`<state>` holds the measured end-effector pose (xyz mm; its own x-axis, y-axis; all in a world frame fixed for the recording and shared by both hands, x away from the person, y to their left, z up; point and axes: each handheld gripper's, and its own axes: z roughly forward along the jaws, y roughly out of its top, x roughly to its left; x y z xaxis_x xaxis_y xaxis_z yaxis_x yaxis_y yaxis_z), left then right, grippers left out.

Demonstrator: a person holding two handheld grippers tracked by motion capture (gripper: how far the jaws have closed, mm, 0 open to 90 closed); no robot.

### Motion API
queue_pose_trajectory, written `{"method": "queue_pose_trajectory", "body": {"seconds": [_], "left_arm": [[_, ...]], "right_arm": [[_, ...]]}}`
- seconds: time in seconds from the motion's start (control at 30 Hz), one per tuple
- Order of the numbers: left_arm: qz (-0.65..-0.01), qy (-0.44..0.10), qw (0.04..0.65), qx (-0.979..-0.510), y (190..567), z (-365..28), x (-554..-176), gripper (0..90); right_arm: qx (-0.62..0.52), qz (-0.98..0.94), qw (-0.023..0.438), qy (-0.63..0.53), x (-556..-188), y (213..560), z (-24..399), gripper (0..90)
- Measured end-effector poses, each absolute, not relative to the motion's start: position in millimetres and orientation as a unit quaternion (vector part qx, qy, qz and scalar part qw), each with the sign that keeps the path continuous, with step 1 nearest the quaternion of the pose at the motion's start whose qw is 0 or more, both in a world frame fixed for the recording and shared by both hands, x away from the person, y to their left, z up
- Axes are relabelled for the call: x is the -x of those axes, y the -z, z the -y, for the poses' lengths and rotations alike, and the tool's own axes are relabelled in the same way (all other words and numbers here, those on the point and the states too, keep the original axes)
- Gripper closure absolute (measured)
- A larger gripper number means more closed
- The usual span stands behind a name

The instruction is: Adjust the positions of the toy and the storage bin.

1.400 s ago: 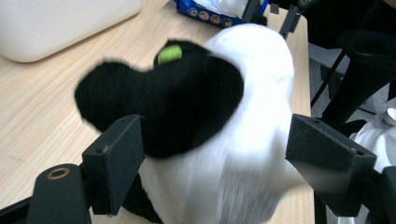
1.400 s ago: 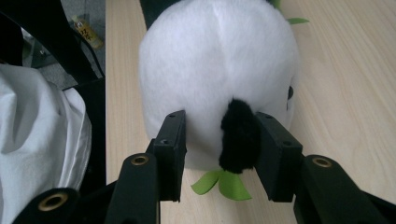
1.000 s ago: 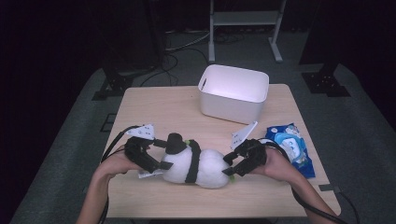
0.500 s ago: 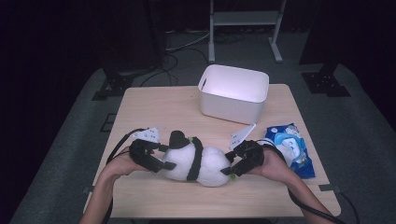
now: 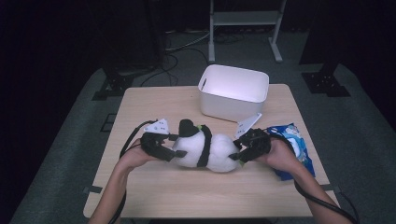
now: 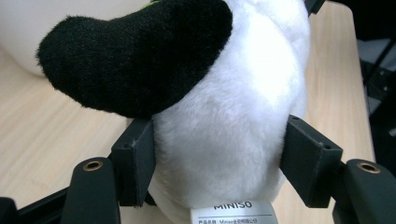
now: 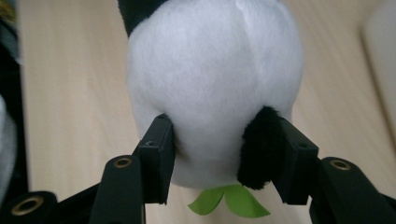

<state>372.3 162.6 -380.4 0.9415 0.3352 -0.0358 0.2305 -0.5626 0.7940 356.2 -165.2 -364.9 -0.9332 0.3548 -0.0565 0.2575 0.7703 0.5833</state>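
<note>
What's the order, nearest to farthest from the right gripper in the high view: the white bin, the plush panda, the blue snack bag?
1. plush panda: clamped in the right gripper, to its left.
2. blue snack bag: just right, beside the hand.
3. white bin: farther back on the table.

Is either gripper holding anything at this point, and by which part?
Both hold the panda plush: the left gripper clamps its labelled end, the right gripper its head end by the green leaf.

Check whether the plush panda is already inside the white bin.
No, the plush panda lies on the table in front of the white bin.
</note>
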Motion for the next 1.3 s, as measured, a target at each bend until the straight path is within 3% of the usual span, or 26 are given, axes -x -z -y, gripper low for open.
{"method": "queue_pose_trajectory", "body": {"seconds": [0.43,0.8,1.3], "left_arm": [[-0.174,-0.018,0.429,-0.886,382,-161,-371,26.8],[-0.183,-0.018,0.455,-0.871,362,-168,-369,22.5],[-0.171,-0.013,0.429,-0.887,361,-169,-361,24.5]], "right_arm": [[-0.179,-0.929,0.055,-0.320,-355,377,180,36.4],[-0.161,-0.929,0.020,-0.331,-348,372,179,36.4],[-0.154,-0.922,-0.009,-0.354,-351,356,181,38.2]]}}
